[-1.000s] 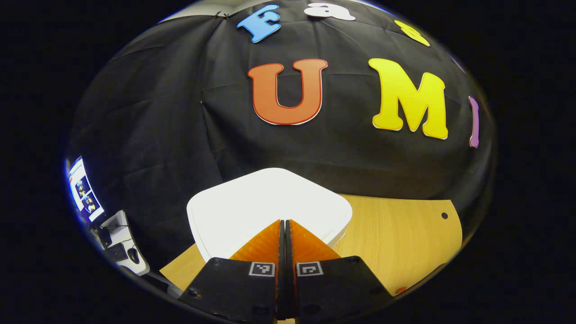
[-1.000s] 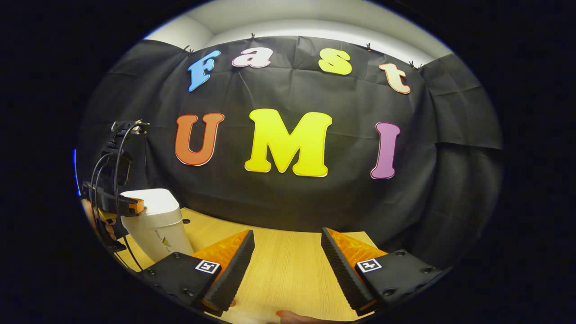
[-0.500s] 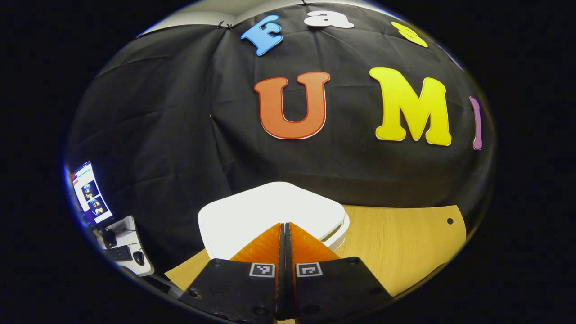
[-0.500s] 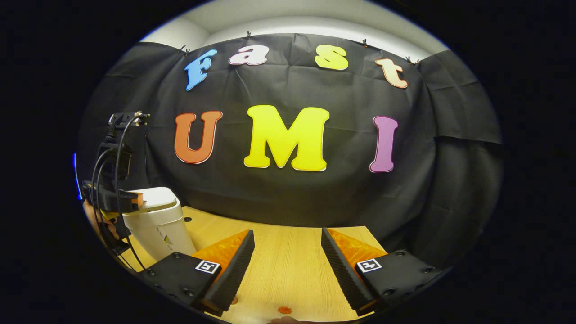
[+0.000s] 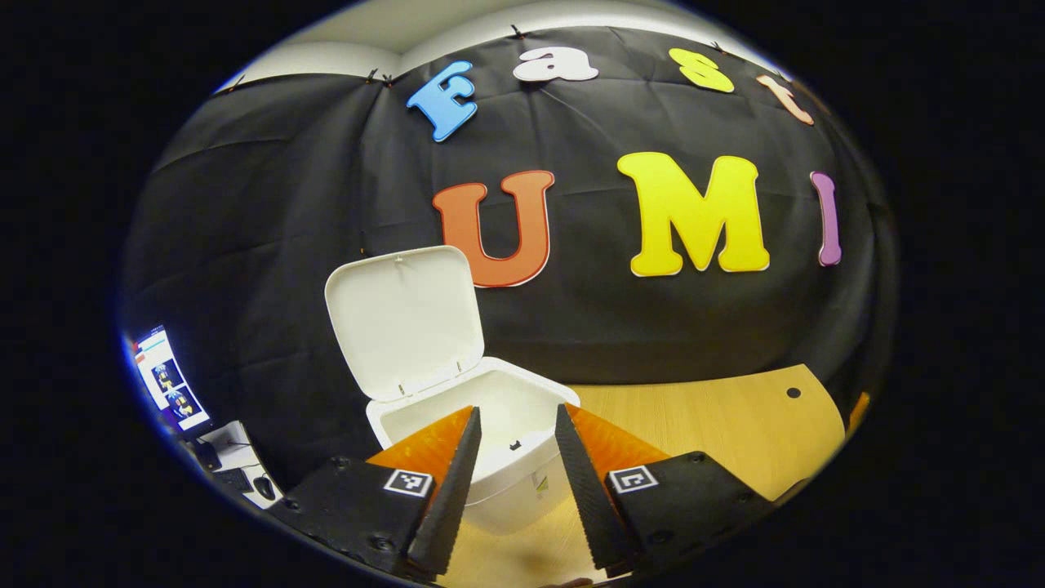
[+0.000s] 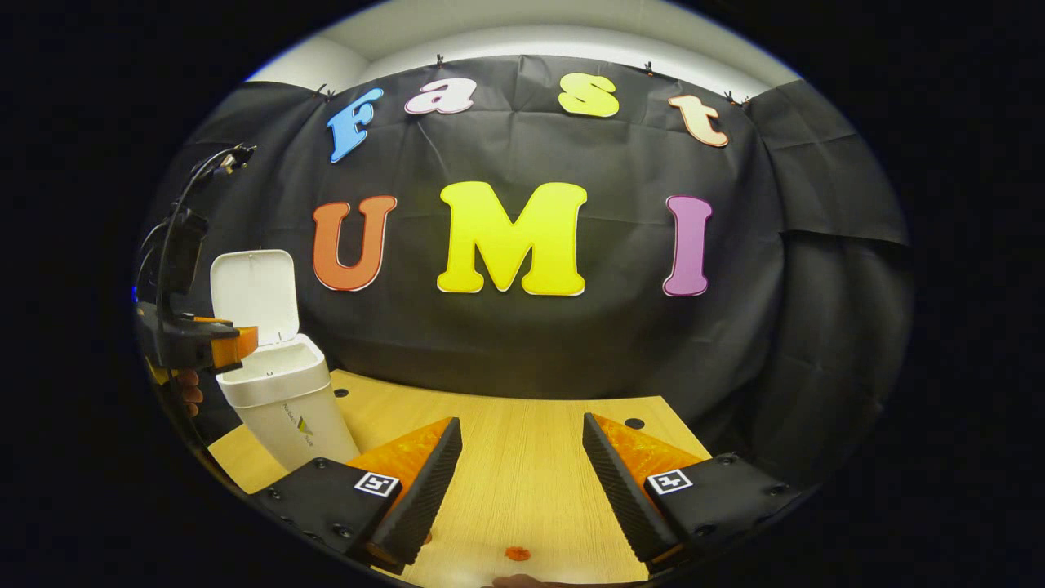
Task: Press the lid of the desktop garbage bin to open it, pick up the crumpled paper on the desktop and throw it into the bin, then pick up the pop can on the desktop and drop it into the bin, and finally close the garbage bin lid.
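**Bin lid up, both tools open**

The white garbage bin (image 5: 490, 441) stands at 9 o'clock on the tabletop (image 6: 522, 457), lid (image 5: 402, 318) upright; its logo is unreadable. Left tool (image 5: 516, 482) hovers above, fingers apart, empty. Right tool (image 6: 522, 482) gapes, empty.

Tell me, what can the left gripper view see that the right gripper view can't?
Left gripper view: the inside of the garbage bin, seen from above, and a lit screen at the far left. Right gripper view: the bin's outer wall, the left gripper beside its rim, the hand holding it, and an orange speck near the front. Both: the white lid standing open and the wooden table.
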`<action>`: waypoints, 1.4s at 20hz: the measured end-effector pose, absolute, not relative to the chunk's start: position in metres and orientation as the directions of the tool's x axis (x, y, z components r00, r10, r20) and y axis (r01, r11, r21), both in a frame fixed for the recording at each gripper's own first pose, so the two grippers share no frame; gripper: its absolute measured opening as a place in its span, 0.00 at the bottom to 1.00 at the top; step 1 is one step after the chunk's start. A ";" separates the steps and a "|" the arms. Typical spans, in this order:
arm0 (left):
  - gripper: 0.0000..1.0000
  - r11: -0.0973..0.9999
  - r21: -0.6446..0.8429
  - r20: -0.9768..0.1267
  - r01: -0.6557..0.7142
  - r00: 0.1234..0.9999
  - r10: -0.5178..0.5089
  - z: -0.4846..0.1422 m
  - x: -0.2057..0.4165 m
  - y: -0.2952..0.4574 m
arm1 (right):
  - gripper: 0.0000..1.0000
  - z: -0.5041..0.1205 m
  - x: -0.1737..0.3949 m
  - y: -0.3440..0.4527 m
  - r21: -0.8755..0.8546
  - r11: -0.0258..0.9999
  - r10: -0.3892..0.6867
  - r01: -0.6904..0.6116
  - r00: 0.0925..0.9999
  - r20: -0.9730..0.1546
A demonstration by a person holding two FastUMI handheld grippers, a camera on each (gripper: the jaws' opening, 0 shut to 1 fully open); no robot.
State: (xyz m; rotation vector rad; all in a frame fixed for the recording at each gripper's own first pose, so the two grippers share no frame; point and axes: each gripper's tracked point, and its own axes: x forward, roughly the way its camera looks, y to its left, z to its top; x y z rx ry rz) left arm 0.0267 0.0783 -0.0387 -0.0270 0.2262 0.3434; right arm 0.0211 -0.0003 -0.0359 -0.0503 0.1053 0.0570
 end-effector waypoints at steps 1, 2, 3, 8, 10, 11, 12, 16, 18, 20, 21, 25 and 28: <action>0.71 0.944 0.014 -0.235 -0.329 0.917 0.323 -0.046 0.021 0.074 | 0.94 -0.041 0.017 -0.002 -0.052 0.997 0.054 -0.061 0.992 -0.116; 0.74 0.948 0.002 -0.248 -0.319 0.918 0.310 -0.054 0.016 0.069 | 0.94 -0.046 0.014 -0.002 -0.055 0.996 0.057 -0.064 0.991 -0.124; 0.78 0.951 -0.018 -0.254 -0.308 0.921 0.294 -0.061 0.012 0.063 | 0.94 -0.050 0.012 -0.002 -0.057 0.996 0.062 -0.070 0.989 -0.132; 0.89 0.960 -0.054 -0.291 -0.273 0.924 0.246 -0.091 0.002 0.041 | 0.94 -0.087 0.004 -0.005 -0.091 0.992 0.061 -0.082 0.976 -0.209; 0.89 0.970 -0.063 -0.306 -0.233 0.930 0.204 -0.104 -0.001 0.029 | 0.94 -0.101 0.004 -0.007 -0.096 0.992 0.060 -0.085 0.969 -0.238; 0.90 0.972 -0.053 -0.310 -0.229 0.929 0.202 -0.111 -0.003 0.028 | 0.94 -0.108 0.004 -0.006 -0.099 0.991 0.060 -0.088 0.965 -0.255; 0.90 0.976 -0.046 -0.321 -0.211 0.929 0.185 -0.118 -0.004 0.024 | 0.94 -0.116 0.004 -0.006 -0.100 0.991 0.061 -0.092 0.960 -0.273; 0.93 0.985 -0.028 -0.364 -0.170 0.920 0.148 -0.144 -0.016 0.016 | 0.94 -0.154 0.006 -0.003 -0.093 0.990 0.068 -0.109 0.928 -0.365; 0.93 0.988 -0.015 -0.386 -0.152 0.913 0.134 -0.156 -0.019 0.015 | 0.94 -0.176 0.008 -0.001 -0.083 0.990 0.070 -0.116 0.903 -0.423; 0.93 0.991 -0.005 -0.404 -0.133 0.907 0.120 -0.167 -0.022 0.014 | 0.94 -0.199 0.009 0.002 -0.066 0.990 0.079 -0.125 0.874 -0.479; 0.93 0.992 0.002 -0.412 -0.128 0.903 0.118 -0.173 -0.024 0.015 | 0.94 -0.211 0.011 0.004 -0.067 0.989 0.078 -0.130 0.857 -0.509; 0.93 0.996 0.024 -0.456 -0.091 0.885 0.092 -0.194 -0.028 0.007 | 0.94 -0.260 0.012 0.004 -0.064 0.988 0.070 -0.139 0.781 -0.621; 0.93 0.997 0.033 -0.492 -0.067 0.868 0.075 -0.208 -0.031 0.000 | 0.94 -0.294 0.013 0.003 -0.071 0.987 0.056 -0.145 0.717 -0.694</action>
